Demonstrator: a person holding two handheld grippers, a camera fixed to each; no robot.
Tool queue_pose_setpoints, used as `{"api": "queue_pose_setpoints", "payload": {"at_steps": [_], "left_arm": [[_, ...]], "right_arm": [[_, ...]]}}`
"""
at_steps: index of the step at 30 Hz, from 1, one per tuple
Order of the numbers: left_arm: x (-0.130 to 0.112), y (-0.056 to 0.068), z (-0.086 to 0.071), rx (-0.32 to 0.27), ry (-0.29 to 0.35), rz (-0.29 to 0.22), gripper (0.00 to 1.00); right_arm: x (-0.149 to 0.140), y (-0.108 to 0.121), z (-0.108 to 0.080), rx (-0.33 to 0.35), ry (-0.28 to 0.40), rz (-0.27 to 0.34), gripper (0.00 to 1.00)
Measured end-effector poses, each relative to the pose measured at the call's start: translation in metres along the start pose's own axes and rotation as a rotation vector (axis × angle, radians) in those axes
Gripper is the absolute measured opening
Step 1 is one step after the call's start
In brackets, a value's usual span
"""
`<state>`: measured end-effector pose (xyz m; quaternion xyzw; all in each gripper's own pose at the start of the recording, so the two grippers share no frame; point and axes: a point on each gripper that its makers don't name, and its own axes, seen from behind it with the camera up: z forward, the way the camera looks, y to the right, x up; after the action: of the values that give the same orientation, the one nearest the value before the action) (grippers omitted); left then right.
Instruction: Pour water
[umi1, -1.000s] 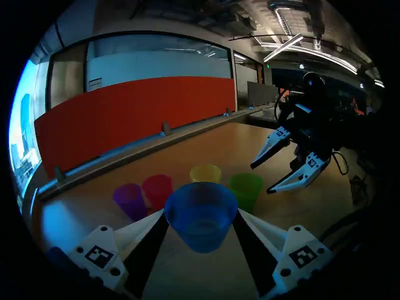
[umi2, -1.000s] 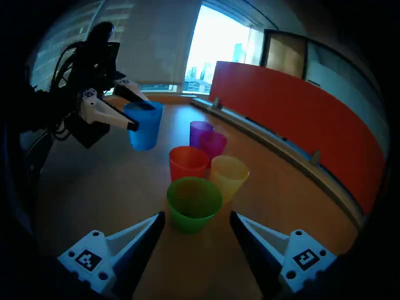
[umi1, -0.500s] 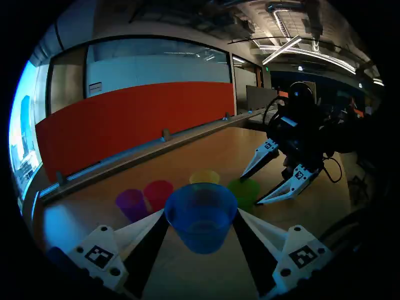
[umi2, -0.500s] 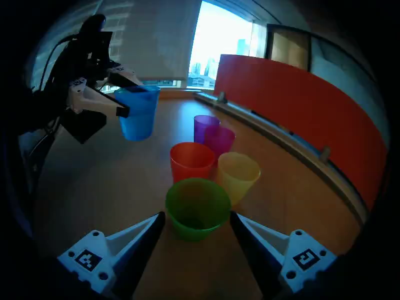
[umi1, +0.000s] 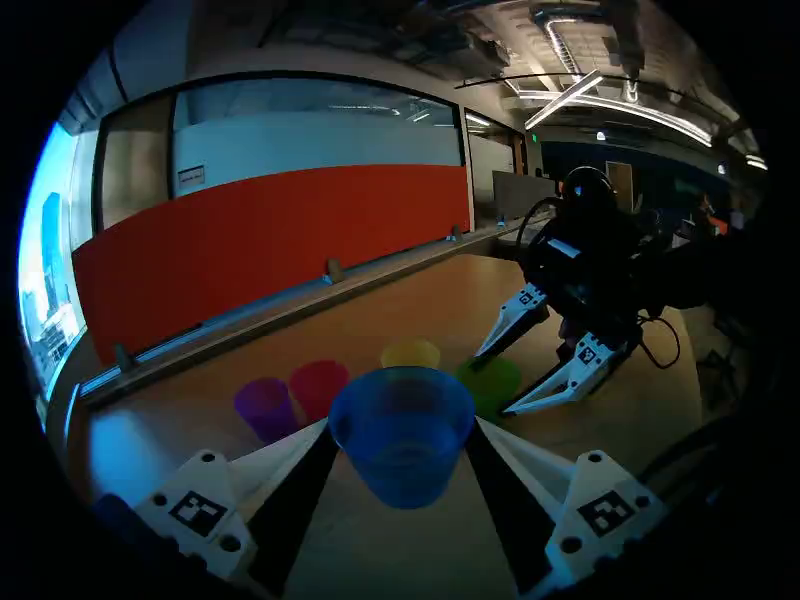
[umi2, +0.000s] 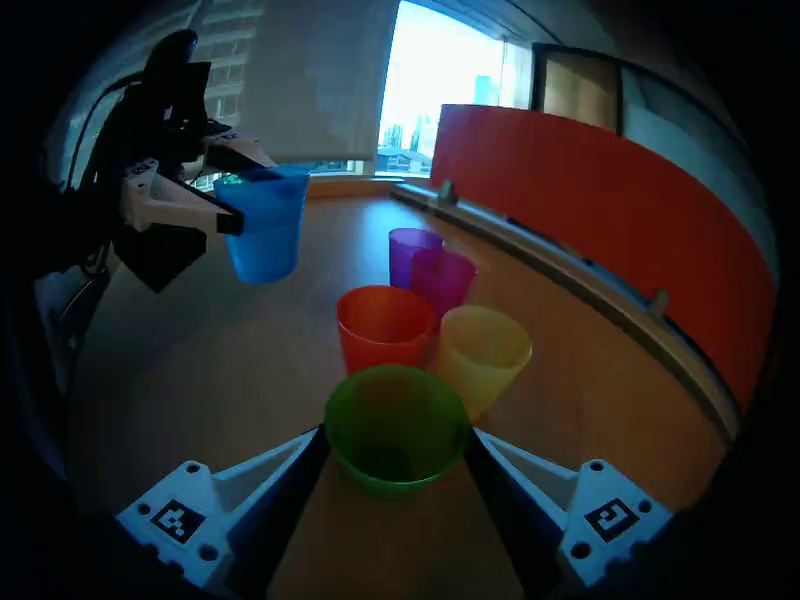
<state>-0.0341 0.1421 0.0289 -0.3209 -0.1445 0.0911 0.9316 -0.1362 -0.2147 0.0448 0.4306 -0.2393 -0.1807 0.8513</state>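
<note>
A blue cup (umi1: 402, 440) is held upright above the wooden table, my left gripper (umi1: 402, 428) shut on its sides. In the right gripper view the same blue cup (umi2: 258, 225) hangs at the far left in the left gripper (umi2: 250, 196). A green cup (umi2: 397, 432) stands on the table between the fingers of my right gripper (umi2: 395, 434), which is open, its tips level with the cup's sides. In the left gripper view the right gripper (umi1: 492, 384) straddles the green cup (umi1: 488, 376). I cannot tell how much water is in the blue cup.
Behind the green cup stand an orange cup (umi2: 385, 325), a yellow cup (umi2: 483, 355), a magenta cup (umi2: 443, 280) and a purple cup (umi2: 410, 250), close together. A rail (umi1: 300, 290) and an orange partition (umi1: 280, 235) run along the table's far edge. Bare tabletop (umi2: 200, 370) lies under the blue cup.
My right gripper has moved forward until the green cup sits between its fingers. The left gripper has lifted the blue cup slightly and holds it level.
</note>
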Motion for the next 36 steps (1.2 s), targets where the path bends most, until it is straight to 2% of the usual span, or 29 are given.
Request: {"api": "queue_pose_setpoints", "payload": {"at_steps": [8, 14, 23, 36], "left_arm": [[-0.002, -0.001, 0.000, 0.002, -0.001, 0.006, 0.86], [-0.002, -0.003, -0.001, 0.005, 0.002, -0.003, 0.86], [0.002, -0.004, -0.006, 0.020, 0.019, -0.012, 0.86], [0.016, 0.005, -0.020, 0.032, 0.060, -0.013, 0.86]], "right_arm": [[-0.001, -0.001, 0.003, 0.007, -0.005, 0.009, 0.92], [0.002, -0.003, 0.001, 0.009, 0.005, 0.032, 0.91], [0.030, -0.009, -0.013, -0.008, 0.090, 0.061, 0.91], [0.073, -0.022, -0.044, -0.042, 0.234, 0.077, 0.91]]}}
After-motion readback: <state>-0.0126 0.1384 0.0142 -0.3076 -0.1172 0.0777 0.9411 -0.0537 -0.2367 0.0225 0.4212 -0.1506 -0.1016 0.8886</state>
